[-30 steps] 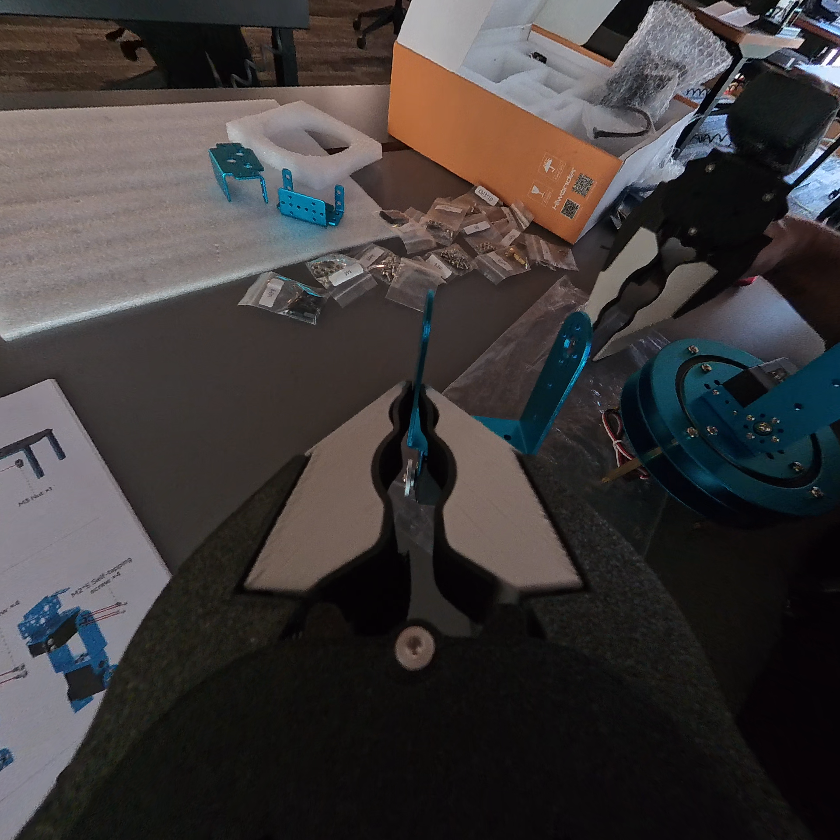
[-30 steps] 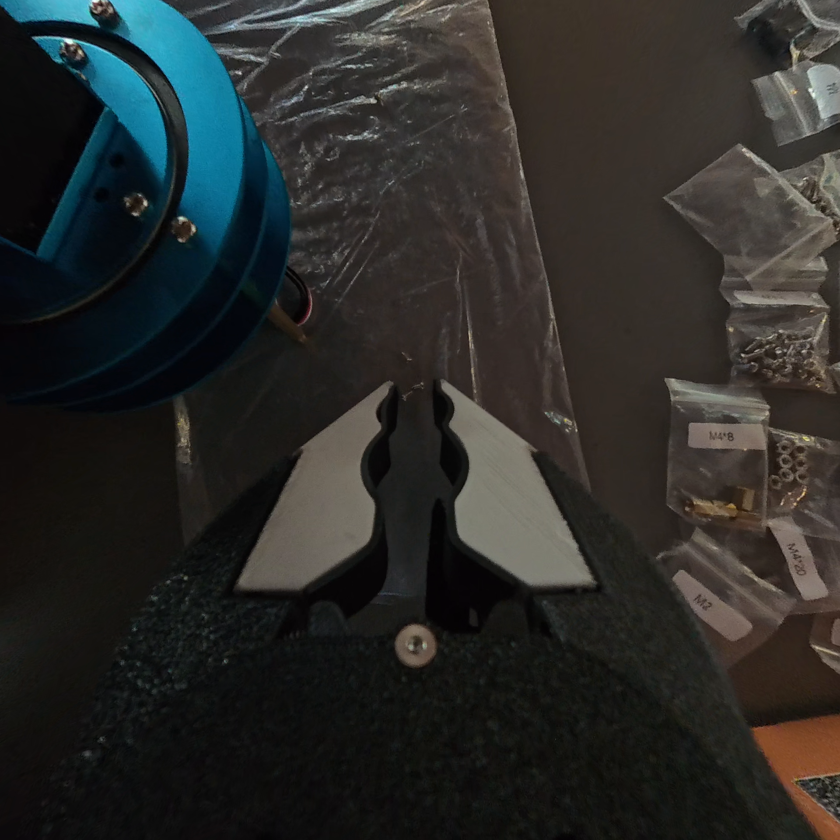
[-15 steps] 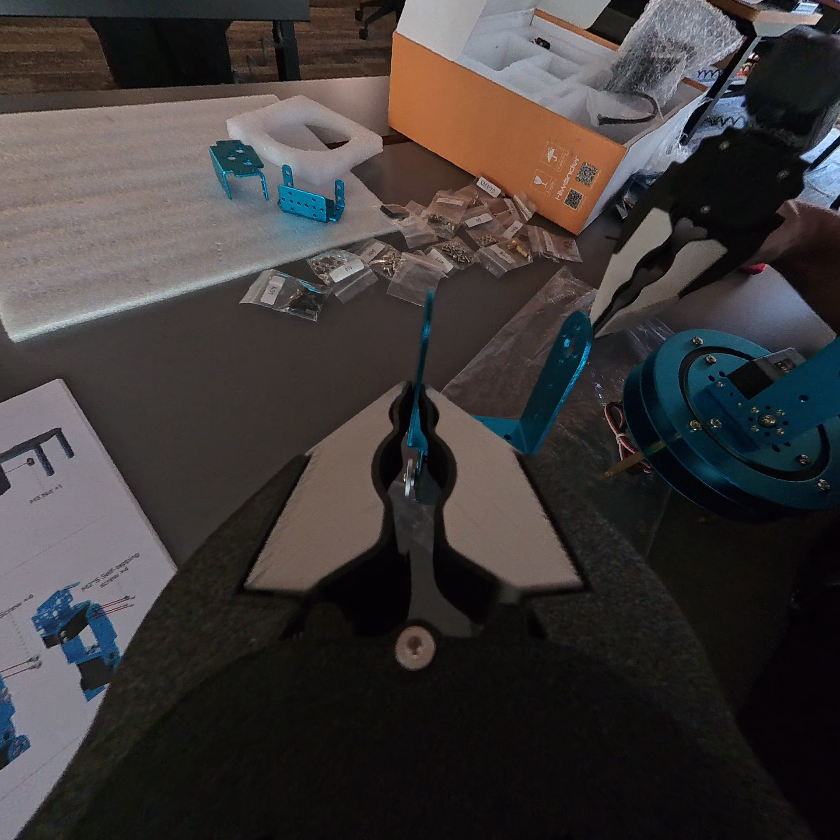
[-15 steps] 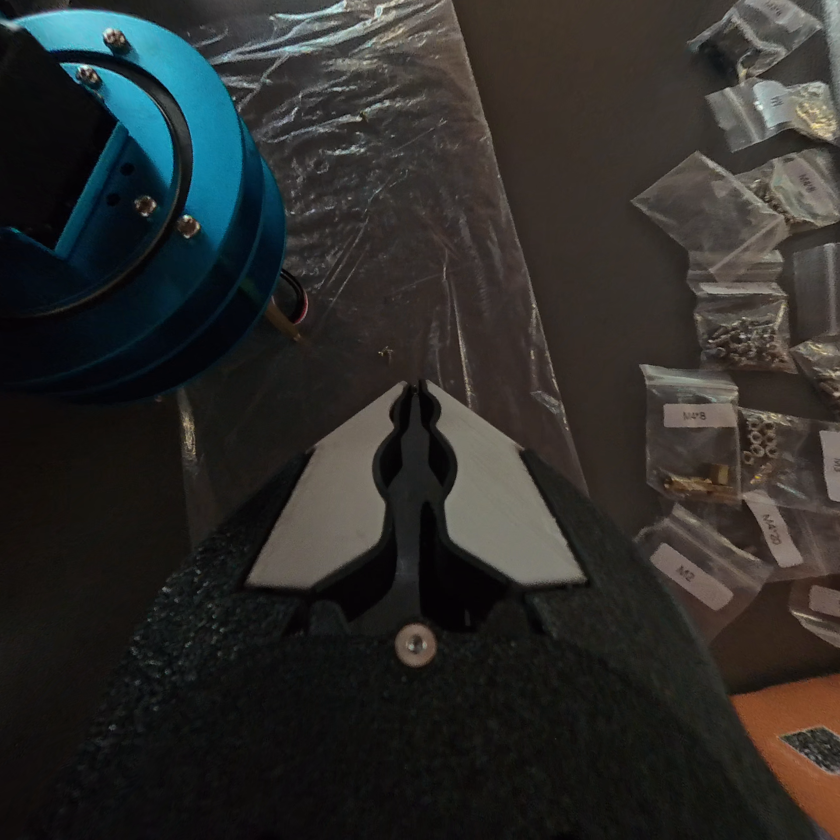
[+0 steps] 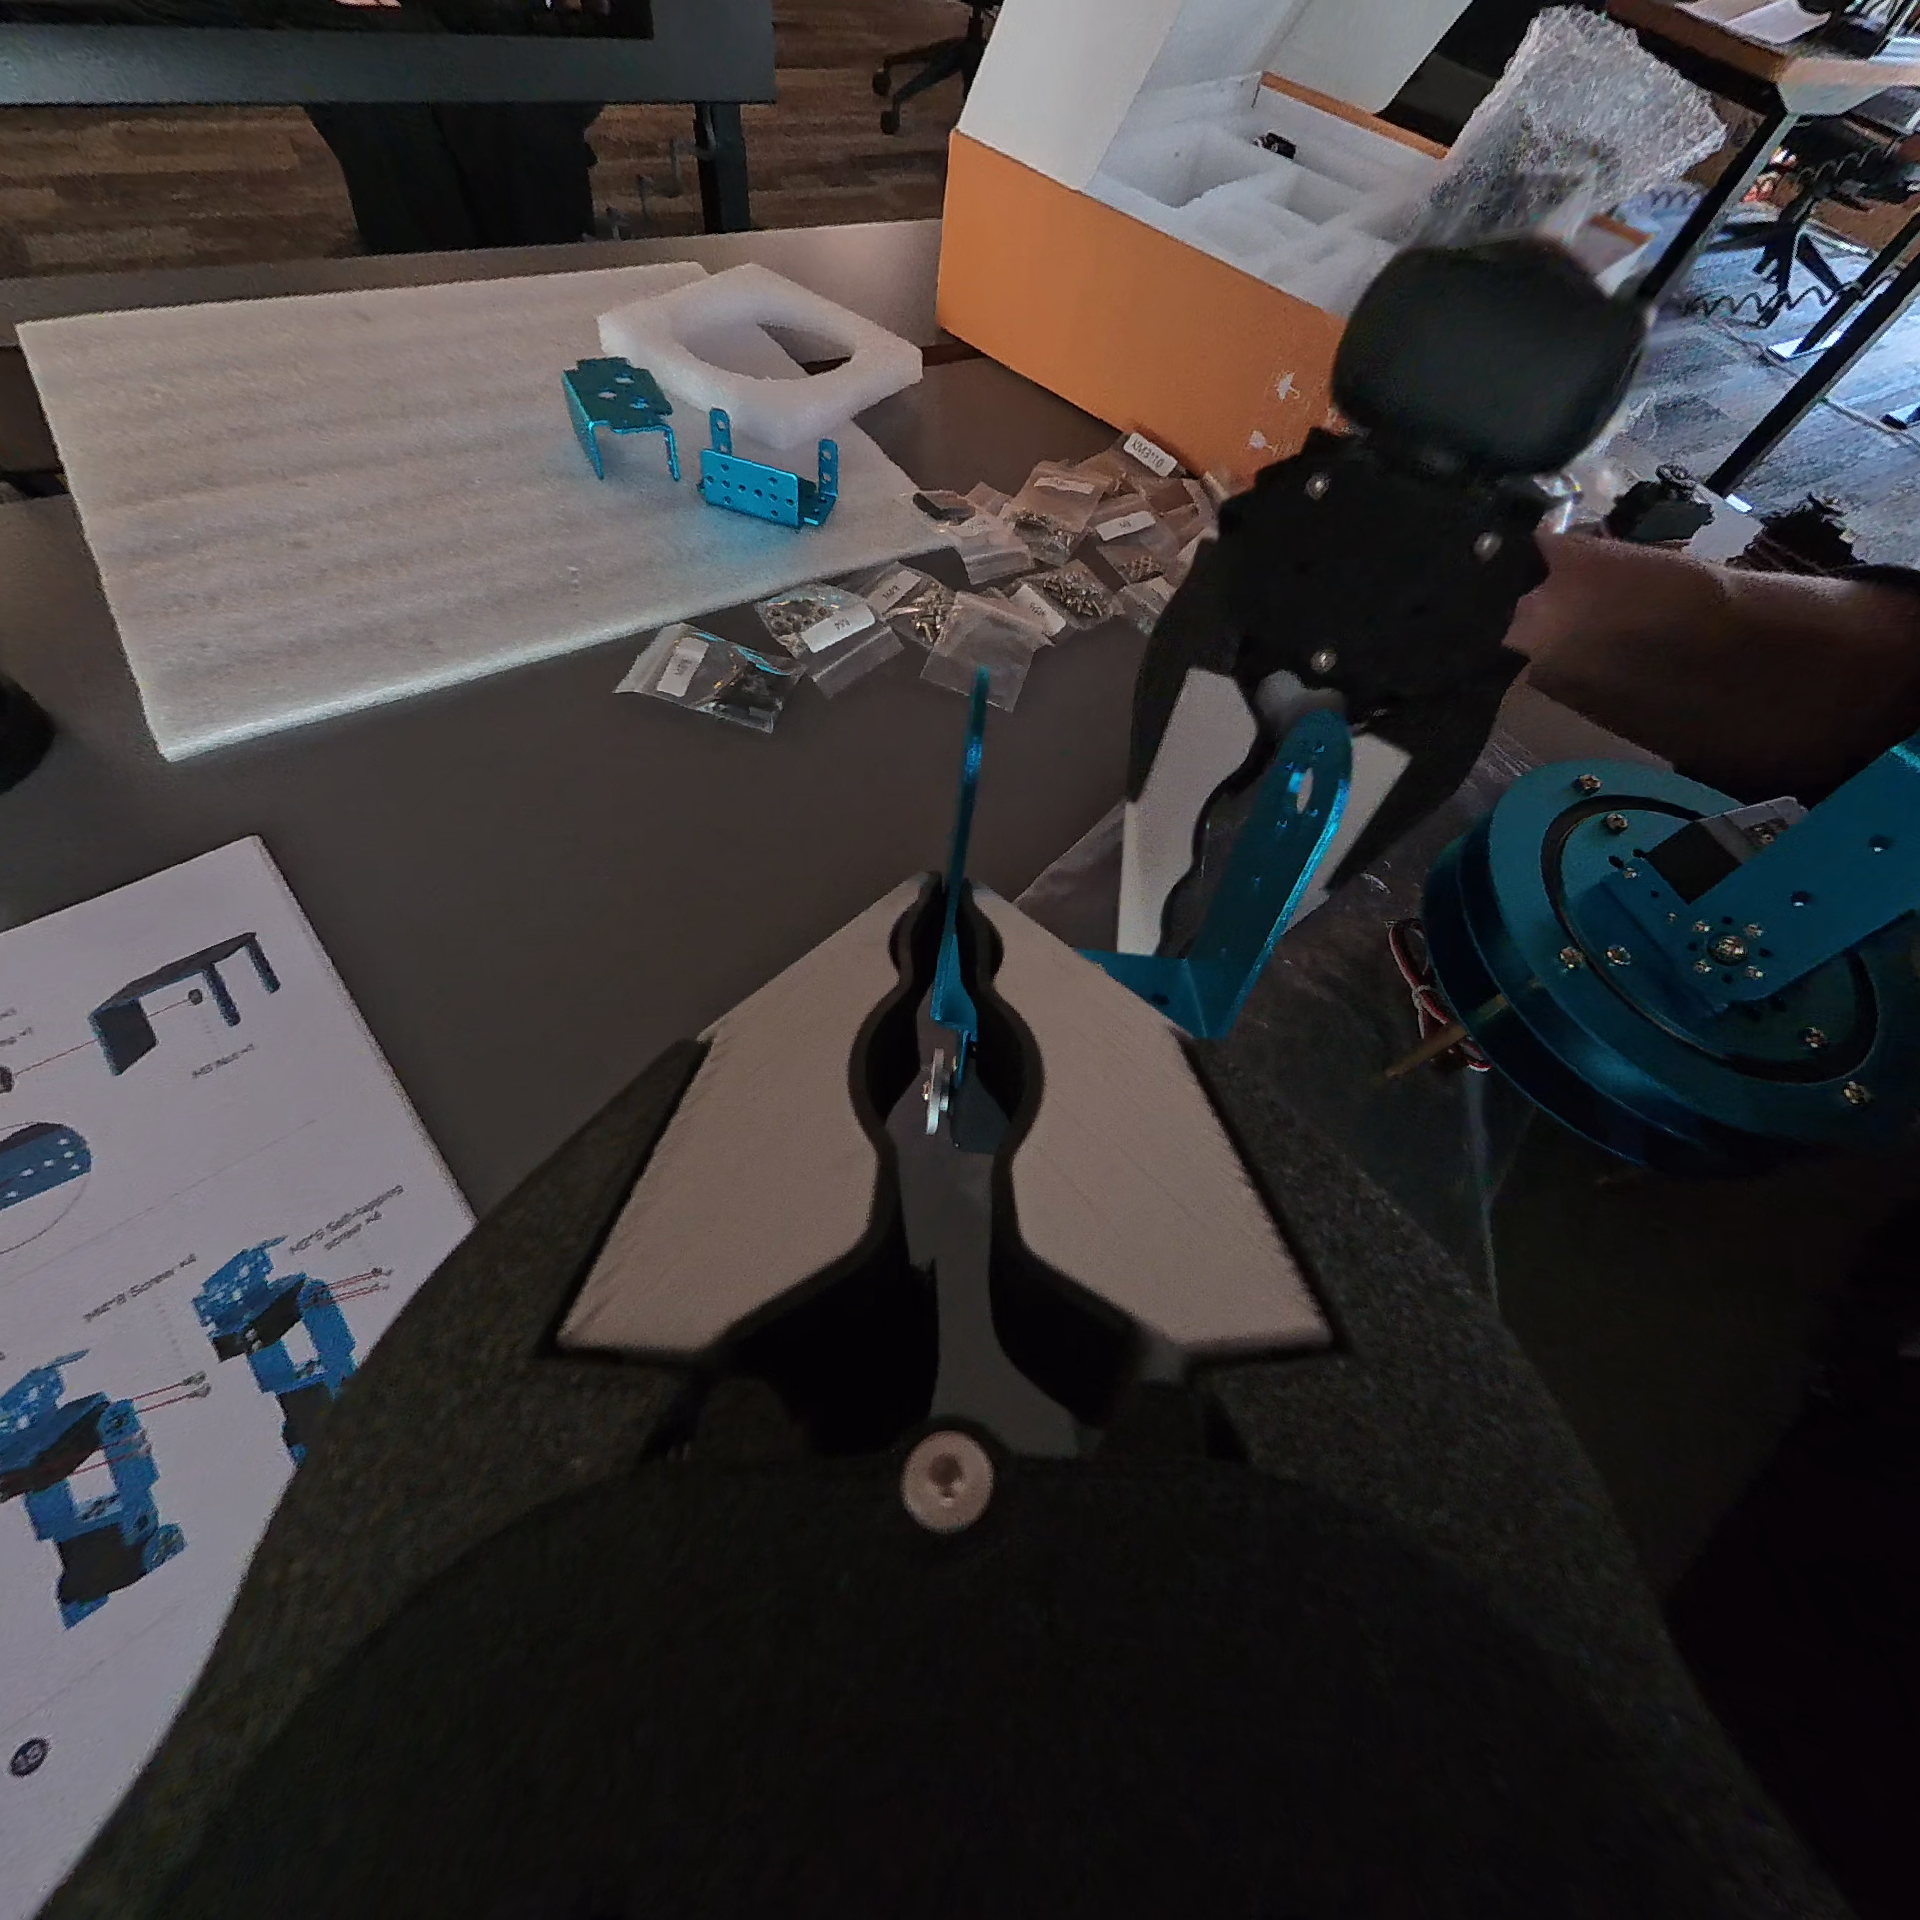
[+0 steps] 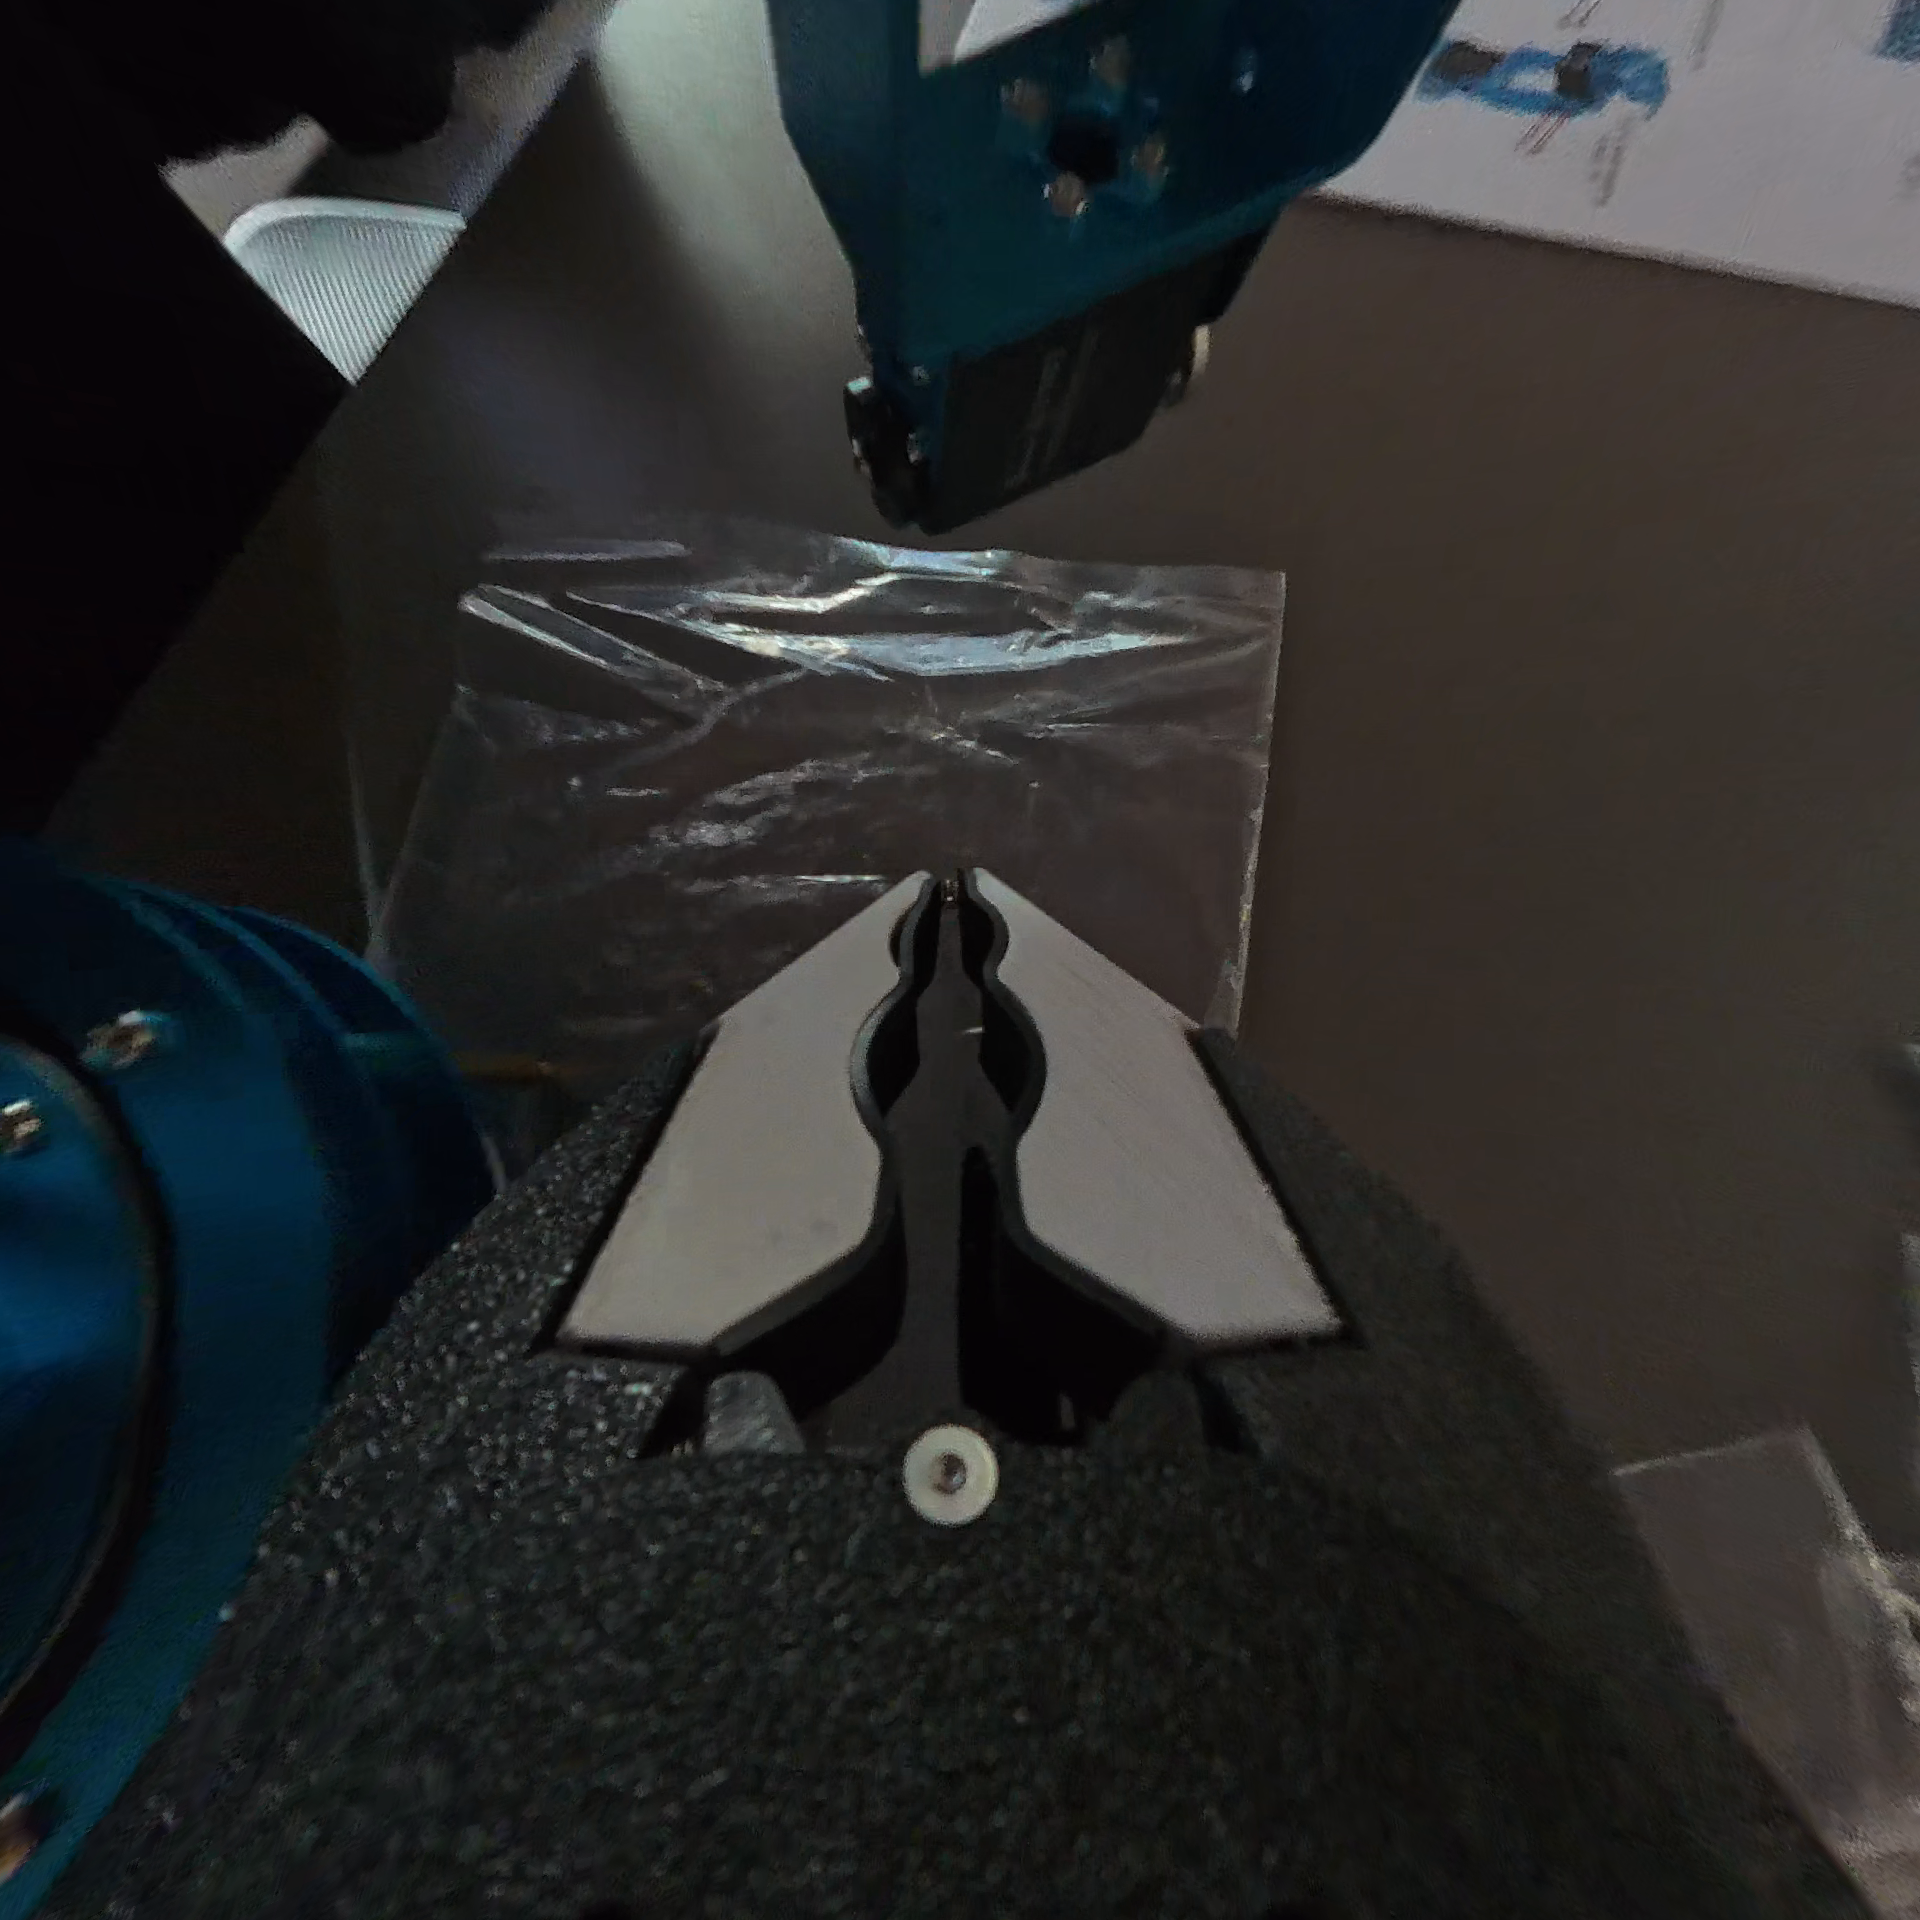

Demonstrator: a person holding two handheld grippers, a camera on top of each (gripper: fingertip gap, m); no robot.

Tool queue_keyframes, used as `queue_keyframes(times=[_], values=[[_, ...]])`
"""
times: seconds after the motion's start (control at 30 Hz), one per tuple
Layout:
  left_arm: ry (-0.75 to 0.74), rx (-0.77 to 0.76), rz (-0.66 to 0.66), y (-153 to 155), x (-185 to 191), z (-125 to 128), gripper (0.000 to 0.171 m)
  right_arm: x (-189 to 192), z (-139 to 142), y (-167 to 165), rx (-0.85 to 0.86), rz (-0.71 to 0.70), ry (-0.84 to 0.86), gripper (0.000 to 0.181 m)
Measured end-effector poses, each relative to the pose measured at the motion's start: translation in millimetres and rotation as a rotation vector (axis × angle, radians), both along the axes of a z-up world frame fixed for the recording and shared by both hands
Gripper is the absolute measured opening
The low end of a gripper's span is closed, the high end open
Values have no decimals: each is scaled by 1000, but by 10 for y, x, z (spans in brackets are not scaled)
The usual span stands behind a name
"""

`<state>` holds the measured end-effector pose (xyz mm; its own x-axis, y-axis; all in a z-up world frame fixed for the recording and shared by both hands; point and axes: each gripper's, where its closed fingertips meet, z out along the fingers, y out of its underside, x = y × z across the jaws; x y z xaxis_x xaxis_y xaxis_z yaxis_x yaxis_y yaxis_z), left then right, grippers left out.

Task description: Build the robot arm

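The left tool (image 5: pixel 956 894) clamps a blue U-bracket (image 5: pixel 1247 883) upright; the right tool (image 6: pixel 956 883), tilted down over a plastic bag (image 6: pixel 831 727), pinches a tiny screw (image 6: pixel 954 885).

Blue metal bracket (image 5: pixel 966 831) pinched upright in left hand-held gripper (image 5: pixel 951 904), tiny screw (image 6: pixel 952 885) in right hand-held gripper (image 6: pixel 954 883)

Right gripper (image 6: pixel 958 883) at frame centre, jaws together, tiny screw (image 6: pixel 952 885) pinched at tips (blurred). Clear plastic bag (image 6: pixel 831 717) beyond. Blue bracket (image 6: pixel 1039 187) top centre; blue round base (image 6: pixel 208 1195) lower left.
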<state>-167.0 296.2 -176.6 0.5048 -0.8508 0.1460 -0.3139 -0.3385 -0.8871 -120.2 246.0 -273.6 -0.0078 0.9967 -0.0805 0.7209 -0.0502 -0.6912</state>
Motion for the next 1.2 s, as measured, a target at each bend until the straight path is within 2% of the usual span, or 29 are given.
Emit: queue_keyframes(times=[0.1,0.2,0.3,0.4,0.5,0.67,1.2], values=[[-3,-6,3,9,-15,-18,0,-26,-13,4,10,7,-9,8],[-5,-6,-4,8,-7,-31,0,146,173,61,43,-67,30,12],[-10,-11,-12,13,10,-47,0,545,331,28,46,-171,41,12],[-12,-15,-17,24,30,-78,0,1019,244,-204,25,-223,-23,11],[-10,-23,-25,36,54,-113,0,1245,126,-359,9,-279,-41,13],[0,-19,-38,40,106,-111,0,1279,-46,-368,20,-323,-75,13],[6,-17,-26,32,46,-128,0,1310,-41,-382,8,-341,-32,0]])
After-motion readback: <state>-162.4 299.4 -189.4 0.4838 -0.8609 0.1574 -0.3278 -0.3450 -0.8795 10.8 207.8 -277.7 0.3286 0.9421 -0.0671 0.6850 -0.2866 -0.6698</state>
